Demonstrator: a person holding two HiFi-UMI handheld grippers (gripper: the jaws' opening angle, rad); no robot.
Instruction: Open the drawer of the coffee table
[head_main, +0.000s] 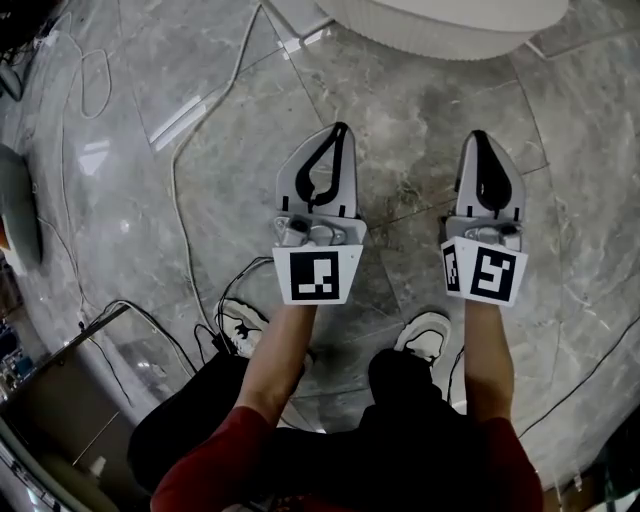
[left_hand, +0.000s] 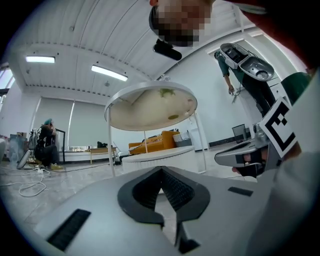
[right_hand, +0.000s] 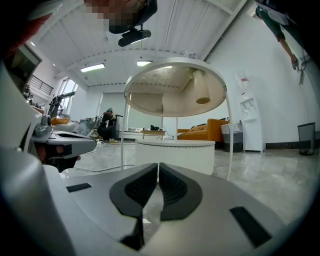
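The coffee table (right_hand: 175, 152) is a low white round drum under a round top (right_hand: 175, 90) on thin white legs; it stands straight ahead of both grippers. Its white edge (head_main: 440, 25) shows at the top of the head view, and its drum (left_hand: 157, 156) in the left gripper view. I cannot make out a drawer front on it. My left gripper (head_main: 340, 128) and right gripper (head_main: 478, 135) are side by side, low over the floor, short of the table. Both point at it, tips together, nothing between them. Each sees its own shut tips (left_hand: 161, 169) (right_hand: 158, 165).
Grey marble floor (head_main: 420, 120) lies between me and the table. Cables (head_main: 180, 200) run across it at left, and a white strip (head_main: 190, 115) lies there. My shoes (head_main: 425, 335) are below the grippers. An orange sofa (right_hand: 215, 131) and a crouching person (left_hand: 46, 147) are far behind.
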